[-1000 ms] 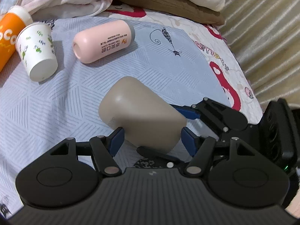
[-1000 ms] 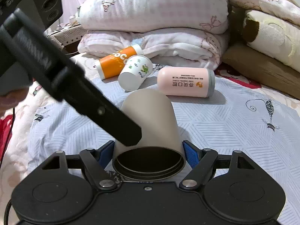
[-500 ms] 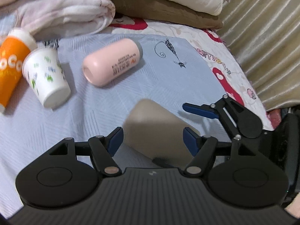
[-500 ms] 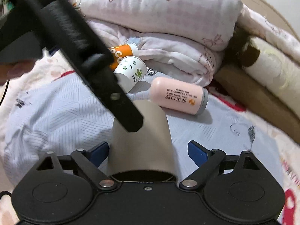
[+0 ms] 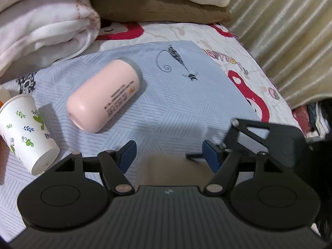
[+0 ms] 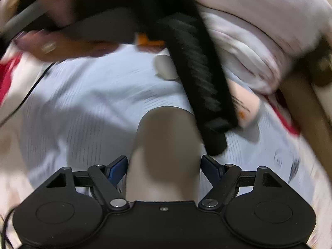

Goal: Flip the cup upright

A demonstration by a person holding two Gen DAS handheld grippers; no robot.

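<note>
The beige cup (image 6: pixel 164 151) sits between the blue pads of my right gripper (image 6: pixel 164 168), base pointing away from the camera; the pads close on its sides. The view is blurred by motion. In the left wrist view only a blurred beige patch of the cup (image 5: pixel 166 170) shows low between the open pads of my left gripper (image 5: pixel 169 154), which holds nothing. The right gripper's black frame (image 5: pixel 259 137) is just right of my left one. The left gripper's black body (image 6: pixel 199 83) crosses above the cup.
A pink cup (image 5: pixel 105 95) lies on its side on the blue-grey cloth (image 5: pixel 186 95). A white paper cup with leaf prints (image 5: pixel 27 132) lies at the left. Folded bedding (image 5: pixel 41 27) and pillows (image 5: pixel 155 6) are at the back, a curtain (image 5: pixel 290 31) at the right.
The beige cup has dropped low in the left wrist view as my left gripper drew back and up. My right gripper swung with the cup and its pads closed in.
</note>
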